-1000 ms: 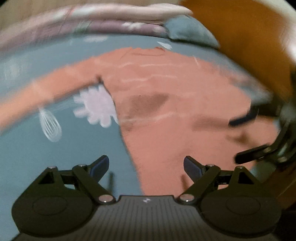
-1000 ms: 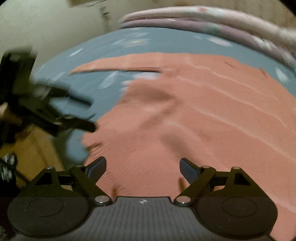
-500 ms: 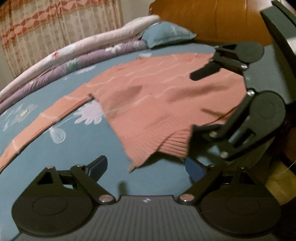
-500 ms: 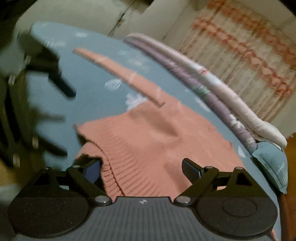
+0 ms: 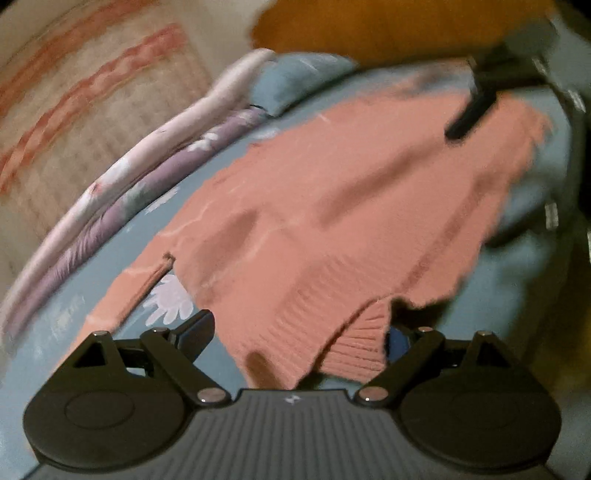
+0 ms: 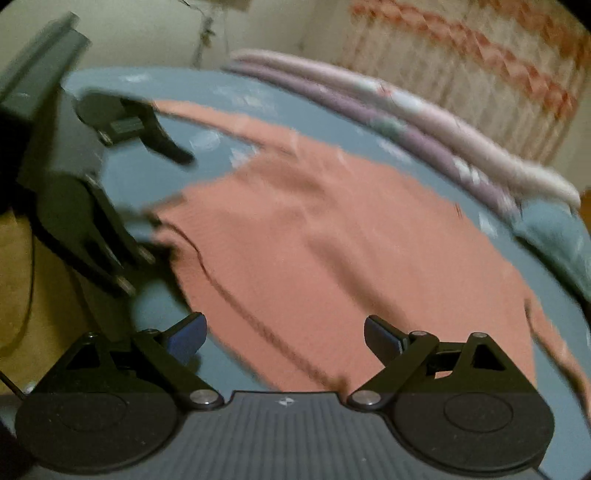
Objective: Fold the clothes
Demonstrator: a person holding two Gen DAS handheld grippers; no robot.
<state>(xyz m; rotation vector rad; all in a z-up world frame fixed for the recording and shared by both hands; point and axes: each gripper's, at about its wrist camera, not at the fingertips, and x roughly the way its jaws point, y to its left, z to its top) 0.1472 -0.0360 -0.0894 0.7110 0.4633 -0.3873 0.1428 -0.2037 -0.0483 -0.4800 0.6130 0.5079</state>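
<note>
A salmon-pink knitted sweater [image 5: 351, 206] lies spread on the blue floral bedsheet [image 5: 207, 369], one sleeve [image 5: 122, 299] stretched out to the left. My left gripper [image 5: 299, 334] is open, and the ribbed hem corner [image 5: 354, 350] lies between its fingers, close to the right one. My right gripper [image 6: 284, 334] is open too, low over the sweater [image 6: 332, 240] with its bottom edge between the fingers. In the right wrist view the left gripper [image 6: 162, 206] straddles the sweater's near corner. One finger [image 5: 469, 118] of the right gripper shows blurred at the top right of the left wrist view.
Folded purple and pink quilts [image 6: 424, 122] run along the bed's far side, ending at a blue pillow [image 5: 299, 81]. A wooden headboard [image 5: 369, 29] and a patterned curtain [image 6: 480, 55] stand behind. The yellow-brown floor [image 6: 22, 277] shows beside the bed's edge.
Both grippers have closed in on the sweater's bottom hem. The hem corner now lies between my left fingers, and my right gripper has shifted along the hem. Both stay open.
</note>
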